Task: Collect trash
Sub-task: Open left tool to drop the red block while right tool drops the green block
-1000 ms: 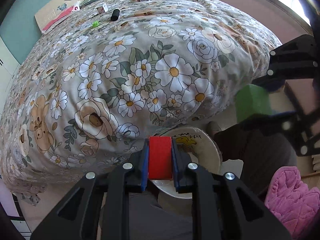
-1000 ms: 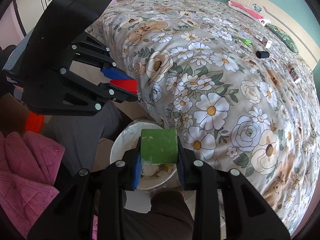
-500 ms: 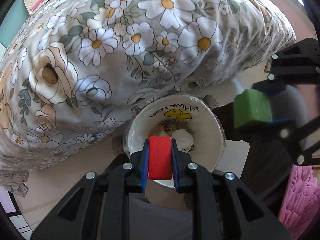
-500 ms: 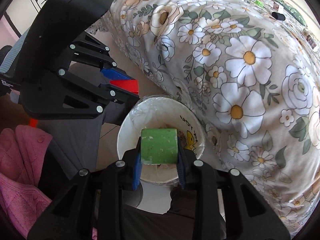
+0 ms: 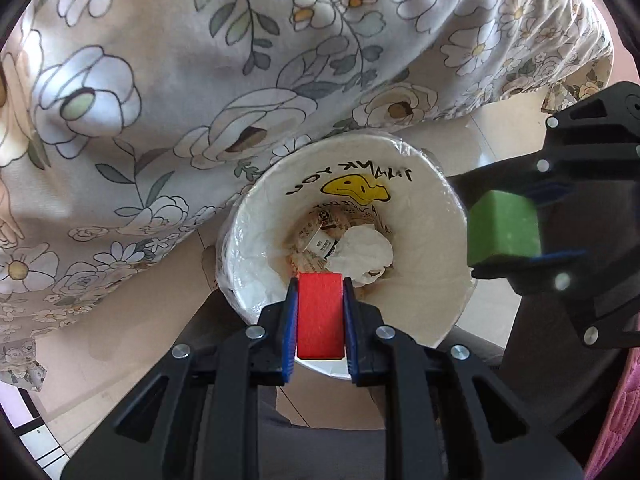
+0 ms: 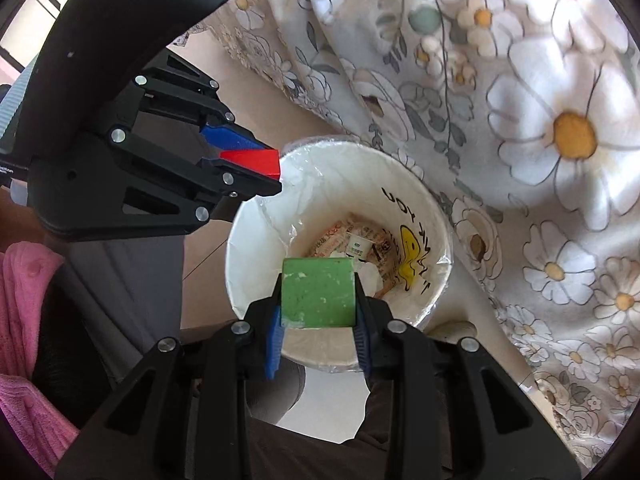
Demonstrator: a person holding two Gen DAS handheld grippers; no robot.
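My left gripper [image 5: 320,286] is shut on a red block [image 5: 320,316] and holds it over the near rim of a white trash bin [image 5: 424,312] lined with a plastic bag. My right gripper [image 6: 318,280] is shut on a green block [image 6: 318,298] and holds it over the same bin [image 6: 248,264]. The bin stands on the floor beside the bed. In it lie crumpled white paper [image 5: 362,250] and printed wrappers [image 6: 340,240]. The green block [image 5: 502,230] and right gripper show at the right of the left wrist view. The red block [image 6: 256,160] shows at the left of the right wrist view.
A floral bedspread [image 5: 200,60] hangs down just behind the bin and also shows in the right wrist view [image 6: 540,120]. A pink quilted slipper [image 6: 28,340] lies on the floor at the left. The person's dark trousers [image 6: 320,452] are below the grippers.
Both grippers have tilted down from the bed top and come closer to the bin, each still holding its block. The bin's inside now fills the middle of both views.
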